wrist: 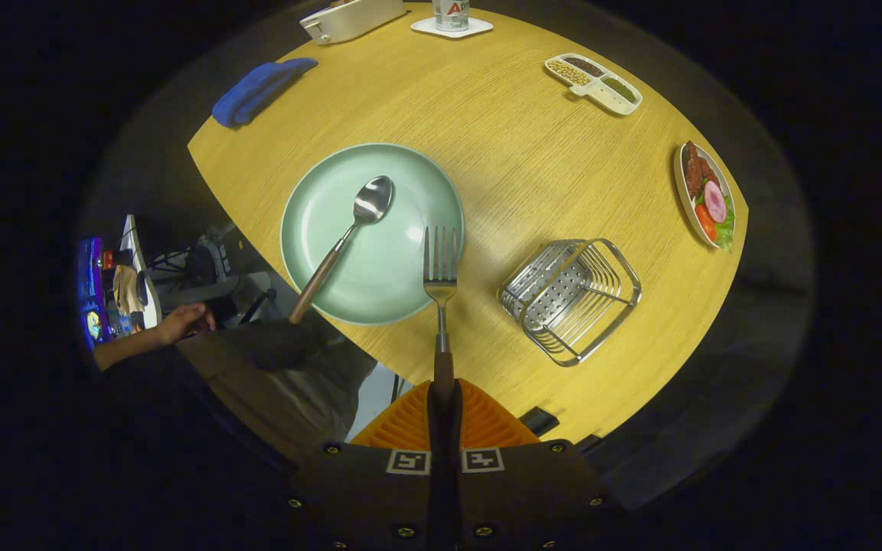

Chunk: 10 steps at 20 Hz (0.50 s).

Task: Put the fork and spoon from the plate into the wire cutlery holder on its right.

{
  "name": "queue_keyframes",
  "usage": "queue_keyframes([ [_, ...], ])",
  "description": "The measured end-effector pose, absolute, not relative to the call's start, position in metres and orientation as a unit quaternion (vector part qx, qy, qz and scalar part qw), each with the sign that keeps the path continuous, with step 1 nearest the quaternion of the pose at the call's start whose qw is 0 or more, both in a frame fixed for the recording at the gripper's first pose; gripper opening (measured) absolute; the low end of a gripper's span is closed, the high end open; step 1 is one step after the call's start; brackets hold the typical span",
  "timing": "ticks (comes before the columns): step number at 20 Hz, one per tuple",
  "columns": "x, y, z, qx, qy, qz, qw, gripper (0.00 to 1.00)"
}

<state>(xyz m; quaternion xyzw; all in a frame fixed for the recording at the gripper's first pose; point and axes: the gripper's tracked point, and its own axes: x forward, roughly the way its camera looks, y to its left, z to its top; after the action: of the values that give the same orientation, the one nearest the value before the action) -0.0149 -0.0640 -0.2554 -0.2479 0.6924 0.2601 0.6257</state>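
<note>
- With its fingers pressed together on the wooden handle, the claw [443,398] is pinching the fork [440,268], lifted above the near edge of the bench [533,161], tines pointing away over the plate's near-right rim.
- That fork looks stiff and light with a smooth handle; held at the handle's end, it could swing or slip, I'd say.
- Just right, near the bench's near-right edge, the wire cutlery holder [570,297] sits tipped, its mouth open towards the plate.
- On the plate [318,229], the spoon [345,239] lies with its handle overhanging the near-left rim, the easy place to take hold.
</note>
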Motion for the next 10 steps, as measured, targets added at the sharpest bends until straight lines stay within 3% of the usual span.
queue_keyframes([
  [10, 0.002, -0.13, -0.207, -0.29, 0.71, 0.223, 0.601, 0.01],
])
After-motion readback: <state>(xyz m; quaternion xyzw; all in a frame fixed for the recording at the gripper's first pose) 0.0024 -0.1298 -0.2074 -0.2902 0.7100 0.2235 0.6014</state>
